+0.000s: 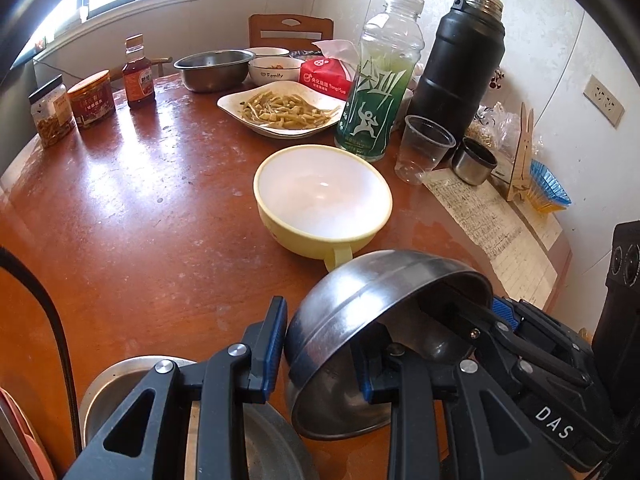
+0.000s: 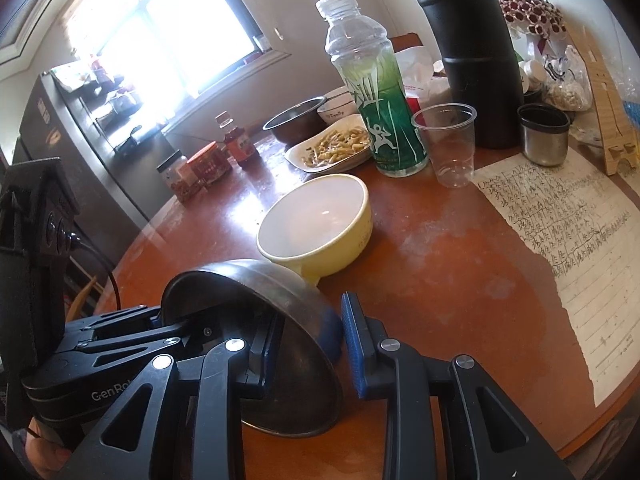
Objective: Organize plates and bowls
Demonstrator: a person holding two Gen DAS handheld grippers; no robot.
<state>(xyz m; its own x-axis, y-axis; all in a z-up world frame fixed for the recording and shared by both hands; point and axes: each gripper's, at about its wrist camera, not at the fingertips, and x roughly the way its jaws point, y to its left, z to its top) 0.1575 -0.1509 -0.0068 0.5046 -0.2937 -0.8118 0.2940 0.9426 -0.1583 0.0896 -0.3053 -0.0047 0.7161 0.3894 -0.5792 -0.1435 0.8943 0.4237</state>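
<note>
Both grippers, left (image 1: 316, 354) and right (image 2: 308, 350), straddle the tilted steel bowl's (image 1: 360, 300) rim, jaws apart, near the round yellow handled bowl (image 1: 322, 200).

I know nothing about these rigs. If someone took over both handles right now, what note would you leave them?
Left gripper: fingers straddle the wall of the tilted steel bowl; I can't tell how firm the grip is.
Right gripper: straddles the same bowl from the other side; grip also unclear.
The empty yellow bowl sits just beyond. A steel dish lies below the left gripper.
Done: the steel bowl is tipped up.
Left: probably stack it, then gather the far steel bowl.
</note>
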